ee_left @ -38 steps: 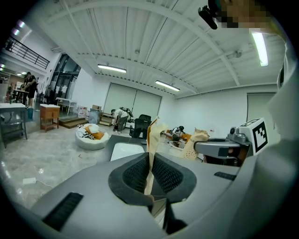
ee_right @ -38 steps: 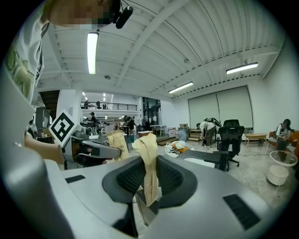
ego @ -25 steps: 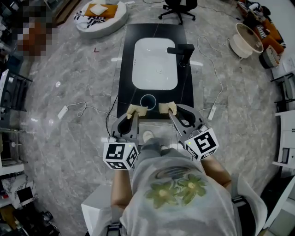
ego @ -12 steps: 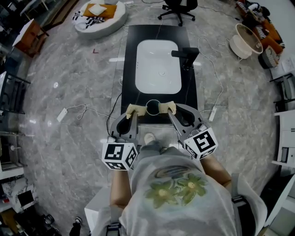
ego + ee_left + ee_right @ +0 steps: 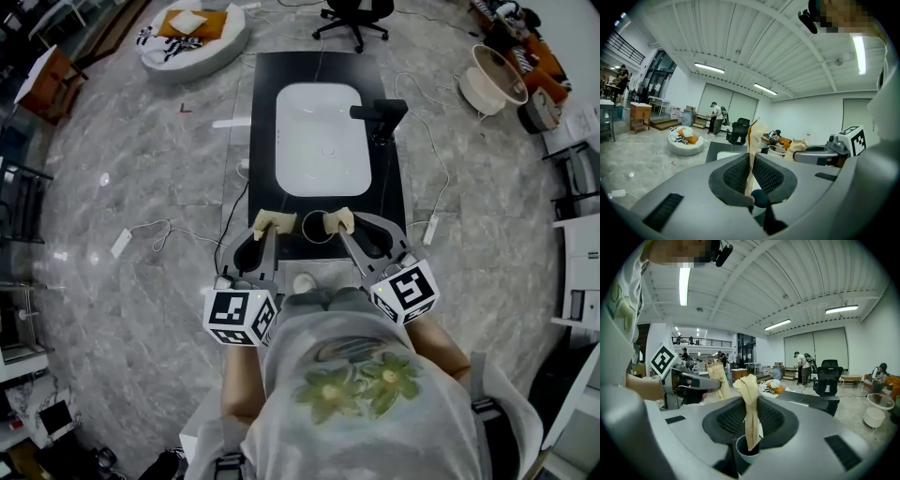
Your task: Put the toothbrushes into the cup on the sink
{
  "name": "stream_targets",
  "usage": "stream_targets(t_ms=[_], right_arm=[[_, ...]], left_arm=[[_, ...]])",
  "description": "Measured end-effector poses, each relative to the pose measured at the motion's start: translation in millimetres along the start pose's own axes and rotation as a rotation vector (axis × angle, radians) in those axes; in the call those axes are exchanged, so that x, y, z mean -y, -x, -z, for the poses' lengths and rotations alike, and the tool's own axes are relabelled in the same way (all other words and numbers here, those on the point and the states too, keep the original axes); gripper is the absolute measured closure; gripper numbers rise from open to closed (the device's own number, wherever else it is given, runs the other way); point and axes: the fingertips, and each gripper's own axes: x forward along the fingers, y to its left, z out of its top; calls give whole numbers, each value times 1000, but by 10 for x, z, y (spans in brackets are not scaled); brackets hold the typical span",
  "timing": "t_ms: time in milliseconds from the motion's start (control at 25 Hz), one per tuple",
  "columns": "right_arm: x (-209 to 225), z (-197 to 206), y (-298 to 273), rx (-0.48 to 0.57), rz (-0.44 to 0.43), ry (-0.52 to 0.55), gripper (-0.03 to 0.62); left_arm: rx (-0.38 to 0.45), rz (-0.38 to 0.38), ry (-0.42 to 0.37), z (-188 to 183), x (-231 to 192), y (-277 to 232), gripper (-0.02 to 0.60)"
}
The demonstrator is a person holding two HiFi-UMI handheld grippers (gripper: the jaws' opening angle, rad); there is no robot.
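- While the left gripper and the right gripper hang over the near end of the counter, each is clamped on a paper-wrapped brush: the left toothbrush and the right toothbrush.
- Step in hand, as judged: approach to the cup. It stands on the counter between the two jaw tips, just short of the sink basin.
- Next move calls for centring one toothbrush over the cup mouth, lowering it, then releasing — one gripper at a time.
- Each toothbrush's long axis runs roughly upright, across the jaws — lower end down toward the counter.
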Motion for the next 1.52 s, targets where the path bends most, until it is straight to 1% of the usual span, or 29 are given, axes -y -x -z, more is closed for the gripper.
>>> stream_targets(t_ms=[280,600,1240,1520], right_arm=[[44,69,-112,-13,23,-7,505],[58,136,-185,-44,31,-35,505],[150,388,-256,-75,29,-67,505],[198,491,-299,-86,15,-81,505]], left_arm=[[-10,32,10,58,-74,-121,547],[-20,50,12,15,-137,-151,546],[-42,51,11,108,-122,-210,546],[-47,48,11,140,-127,-274,548]])
